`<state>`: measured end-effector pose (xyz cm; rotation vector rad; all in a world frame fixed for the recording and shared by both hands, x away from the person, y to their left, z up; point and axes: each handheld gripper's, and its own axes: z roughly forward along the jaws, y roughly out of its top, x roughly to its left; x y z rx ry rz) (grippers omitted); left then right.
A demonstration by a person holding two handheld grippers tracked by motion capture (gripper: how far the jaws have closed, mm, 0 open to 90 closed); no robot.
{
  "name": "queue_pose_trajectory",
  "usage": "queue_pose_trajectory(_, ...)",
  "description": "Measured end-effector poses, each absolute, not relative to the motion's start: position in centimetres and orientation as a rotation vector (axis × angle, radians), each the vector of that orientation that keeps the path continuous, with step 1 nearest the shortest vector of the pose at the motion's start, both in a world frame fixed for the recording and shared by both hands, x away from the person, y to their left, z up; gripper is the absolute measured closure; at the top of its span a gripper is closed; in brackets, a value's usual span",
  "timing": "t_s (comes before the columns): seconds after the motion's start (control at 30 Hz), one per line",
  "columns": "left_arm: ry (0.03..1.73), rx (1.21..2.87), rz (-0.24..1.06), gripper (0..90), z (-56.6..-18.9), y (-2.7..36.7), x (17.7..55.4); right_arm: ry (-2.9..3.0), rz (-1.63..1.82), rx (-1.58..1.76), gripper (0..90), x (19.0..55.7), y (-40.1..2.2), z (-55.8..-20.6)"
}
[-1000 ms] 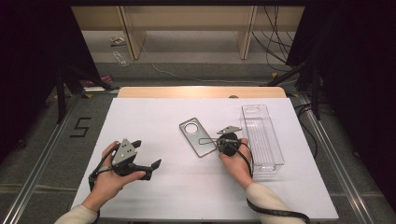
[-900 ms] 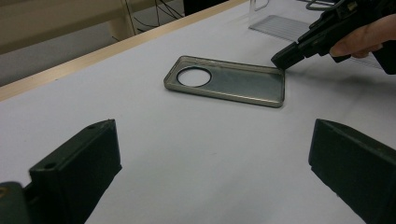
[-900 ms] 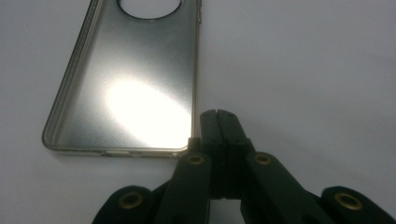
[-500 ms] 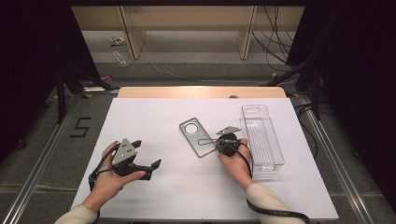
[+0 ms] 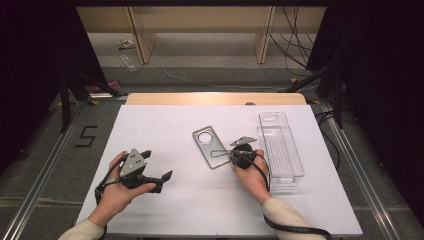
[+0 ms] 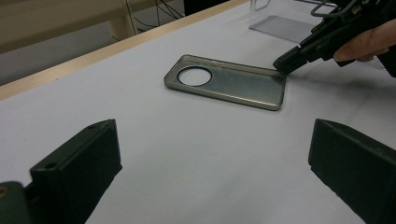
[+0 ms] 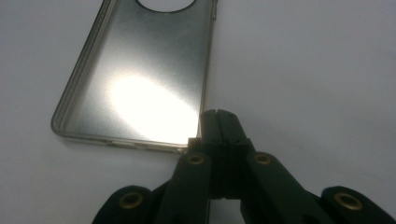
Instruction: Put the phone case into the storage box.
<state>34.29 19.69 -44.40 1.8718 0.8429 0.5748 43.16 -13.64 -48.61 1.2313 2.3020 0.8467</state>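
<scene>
A clear grey phone case (image 5: 209,145) with a round camera hole lies flat on the white table, inner side up. My right gripper (image 5: 216,153) is shut, its joined tips resting at the case's near right corner (image 7: 194,140); I cannot tell whether they pinch the rim. In the right gripper view the right gripper (image 7: 218,116) shows no gap between its jaws. My left gripper (image 5: 157,164) rests on the table at the left, well apart from the case, open and with nothing between its jaws. The left gripper view looks across its wide jaws (image 6: 217,168) at the case (image 6: 229,81) and the right gripper (image 6: 282,65).
A long clear plastic tray (image 5: 280,145) lies just right of the right hand, also seen as the tray (image 6: 285,23) beyond the case. The white sheet (image 5: 165,210) covers the table, with a wooden edge (image 5: 215,98) at the far side. Dark frame legs and cables stand beyond.
</scene>
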Motion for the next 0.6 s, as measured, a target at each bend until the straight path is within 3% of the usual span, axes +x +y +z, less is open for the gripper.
queue_pose_trajectory(0.6,0.842,1.875,0.575,2.0,-44.4,19.7,34.3,2.366,0.854,1.17,90.0,41.8,-12.0,-48.5)
